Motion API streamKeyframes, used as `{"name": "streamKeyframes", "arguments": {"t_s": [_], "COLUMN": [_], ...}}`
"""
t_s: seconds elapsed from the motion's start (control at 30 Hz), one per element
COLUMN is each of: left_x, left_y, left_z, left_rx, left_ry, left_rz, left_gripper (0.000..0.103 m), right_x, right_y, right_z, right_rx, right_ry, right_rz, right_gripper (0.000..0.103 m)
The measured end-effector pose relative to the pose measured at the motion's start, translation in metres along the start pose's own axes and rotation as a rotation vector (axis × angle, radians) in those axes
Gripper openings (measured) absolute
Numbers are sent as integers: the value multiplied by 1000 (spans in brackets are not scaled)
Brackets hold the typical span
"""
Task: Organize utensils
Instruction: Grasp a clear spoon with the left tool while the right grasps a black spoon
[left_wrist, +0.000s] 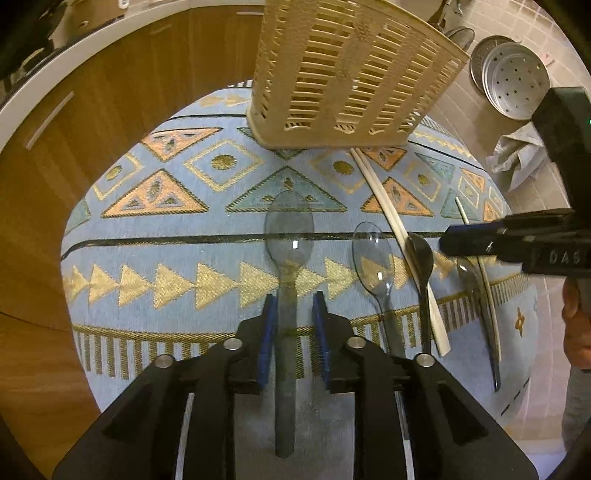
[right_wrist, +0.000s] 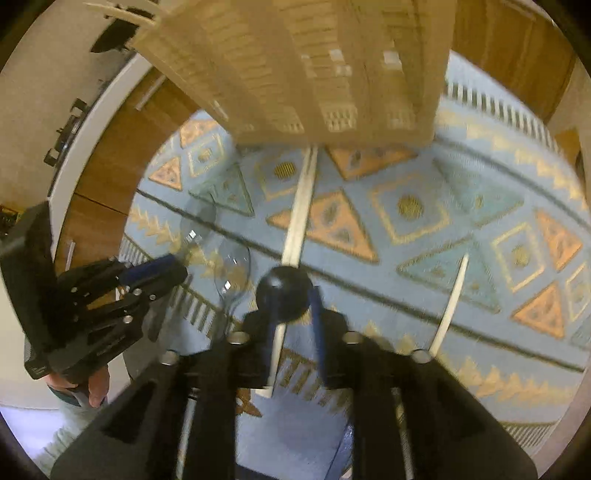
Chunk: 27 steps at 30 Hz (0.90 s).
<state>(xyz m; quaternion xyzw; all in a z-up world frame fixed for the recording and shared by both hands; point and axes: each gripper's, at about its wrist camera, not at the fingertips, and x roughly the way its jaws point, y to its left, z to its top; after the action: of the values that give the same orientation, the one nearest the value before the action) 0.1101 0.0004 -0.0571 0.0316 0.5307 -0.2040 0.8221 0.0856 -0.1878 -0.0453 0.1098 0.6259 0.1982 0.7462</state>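
Straddling the handle of a translucent grey plastic spoon (left_wrist: 289, 236), the left gripper (left_wrist: 294, 317) is holding its blue pads apart, a sliver of cloth showing on either side of the handle; nothing is clamped.

- Utensil caddy (left_wrist: 343, 70): cream slotted plastic, standing at 12 o'clock on the patterned blue tablecloth (left_wrist: 177, 229), apparently the destination.
- Clear spoon (left_wrist: 373, 254): lying at 3 o'clock of the grey spoon, untouched.
- Black spoon (left_wrist: 422, 254): resting partly across the cream chopsticks (left_wrist: 388, 206), at 3 o'clock of the clear spoon.
- Single chopstick (right_wrist: 452, 299): lying apart toward 3 o'clock in the right wrist view.
- Right gripper (right_wrist: 295, 306): hovering over the black spoon's bowl (right_wrist: 284, 291); blur is hiding whether the pads are touching it, so the grip cannot be told.
- Steamer trays (left_wrist: 513, 81): leaning against the tiled wall at 2 o'clock, outside the work.

Risks, as judgement: the thin smooth handle is likely to pivot or slip if pinched off-centre, dropping the bowl end. Closing too low is risking catching the cloth and dragging the neighbouring utensils. Lifting the black spoon could be rolling the chopsticks beneath it. Both grippers heading for the caddy together could be colliding or tipping it.
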Motion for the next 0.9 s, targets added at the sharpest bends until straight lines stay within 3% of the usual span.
{"name": "streamKeyframes", "arguments": {"t_s": [0.1,0.13,0.37,0.43,0.57,0.6,0.67,0.7,0.73,0.9], "left_x": [1,1,5,6,19,22,25,26,26,19], "left_y": [-5,-5,6,4,-23,-30,-38,-40,-41,-20], "left_z": [0,1,13,18,27,29,32,33,34,36], "left_rx": [27,35,36,71,230,266,290,295,294,166], "left_ry": [0,1,35,70,180,196,213,210,203,135], "left_rz": [11,14,26,15,112,149,145,167,185,85], "left_gripper": [25,25,27,34,38,37,22,7,7,1], "right_x": [1,3,23,28,33,32,32,30,28,15], "right_y": [6,9,14,22,34,36,41,41,40,28], "right_z": [-1,0,12,13,12,12,11,10,9,2], "right_rx": [9,12,50,5,-53,-65,-83,-87,-88,-84], "right_ry": [25,33,69,91,103,99,86,75,61,31], "right_rz": [-4,0,-11,-47,-96,-102,-100,-93,-82,-28], "right_gripper": [51,54,52,34,33,31,29,26,25,19]}}
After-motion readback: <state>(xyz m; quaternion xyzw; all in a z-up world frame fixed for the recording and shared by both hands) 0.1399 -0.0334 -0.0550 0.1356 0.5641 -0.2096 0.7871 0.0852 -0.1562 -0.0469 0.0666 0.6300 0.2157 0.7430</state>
